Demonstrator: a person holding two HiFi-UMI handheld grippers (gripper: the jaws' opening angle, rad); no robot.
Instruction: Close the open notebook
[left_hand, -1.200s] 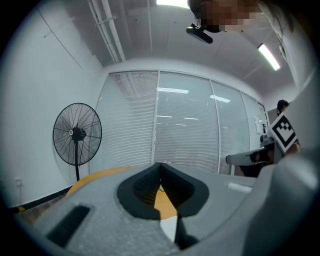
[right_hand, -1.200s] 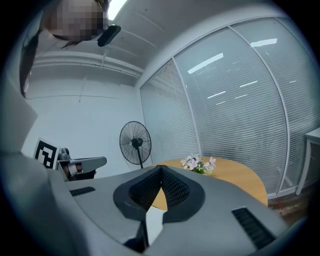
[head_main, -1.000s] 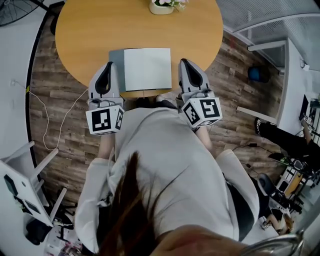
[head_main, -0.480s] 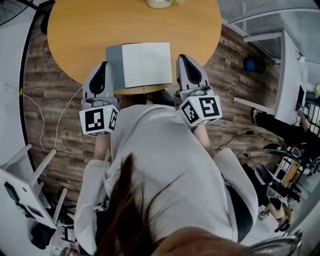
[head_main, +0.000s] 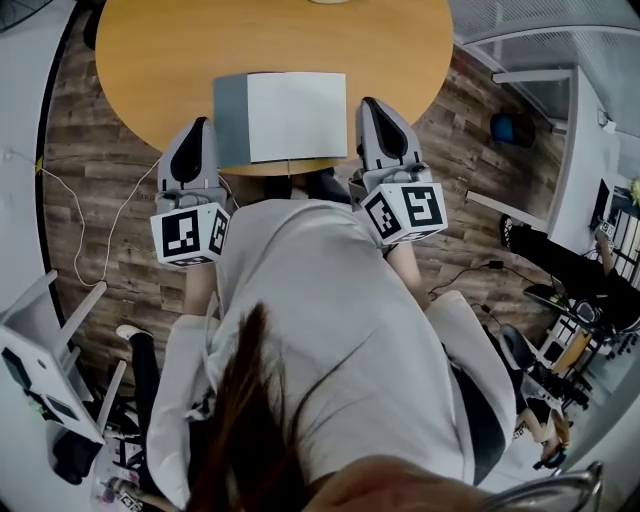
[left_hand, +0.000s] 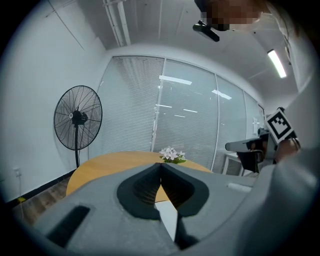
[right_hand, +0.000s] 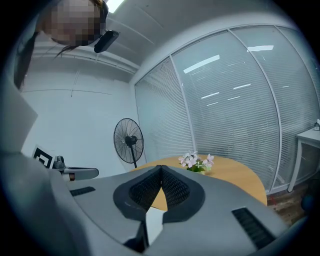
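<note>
Thing: notebook (head_main: 297, 115)
Look: a square white page faces up, with a narrower grey panel along its left side
Pose: lying flat, its edges roughly square to the near rim
Place: on the round wooden bench (head_main: 150, 60), at the near edge, about midway between left and right

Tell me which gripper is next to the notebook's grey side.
The left gripper; the right gripper flanks the open grey-covered notebook's white page instead.
</note>
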